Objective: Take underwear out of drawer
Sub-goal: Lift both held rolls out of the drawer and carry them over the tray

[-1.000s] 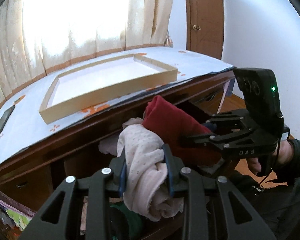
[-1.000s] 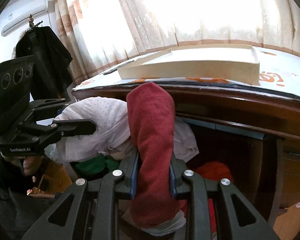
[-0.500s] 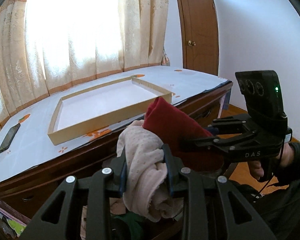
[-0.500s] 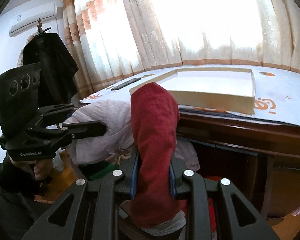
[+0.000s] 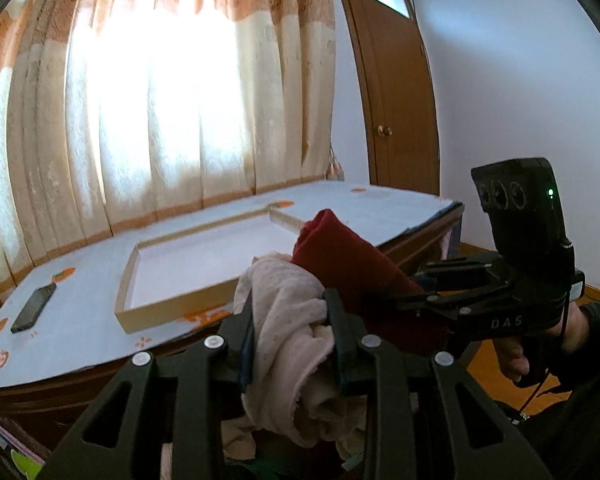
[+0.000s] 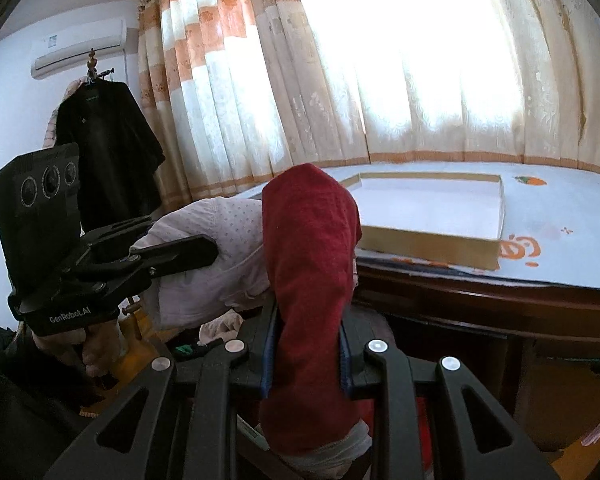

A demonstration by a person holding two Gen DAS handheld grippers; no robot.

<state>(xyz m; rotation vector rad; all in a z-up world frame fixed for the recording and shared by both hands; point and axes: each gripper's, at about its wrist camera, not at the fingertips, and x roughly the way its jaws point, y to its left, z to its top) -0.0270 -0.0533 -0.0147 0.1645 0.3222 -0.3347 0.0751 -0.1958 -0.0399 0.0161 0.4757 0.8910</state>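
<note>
Now | left fingers (image 5: 256, 320) clamp pink underwear (image 5: 288, 312) | right fingers (image 6: 270, 340) clamp red underwear (image 6: 308, 248)

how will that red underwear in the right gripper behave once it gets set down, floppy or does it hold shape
Probably floppy: the red underwear bunches between the right gripper fingers and folds over above them. It likely slumps into a heap once released. It seems light, sagging only softly, and the knit looks unlikely to slip from the grip.
</note>
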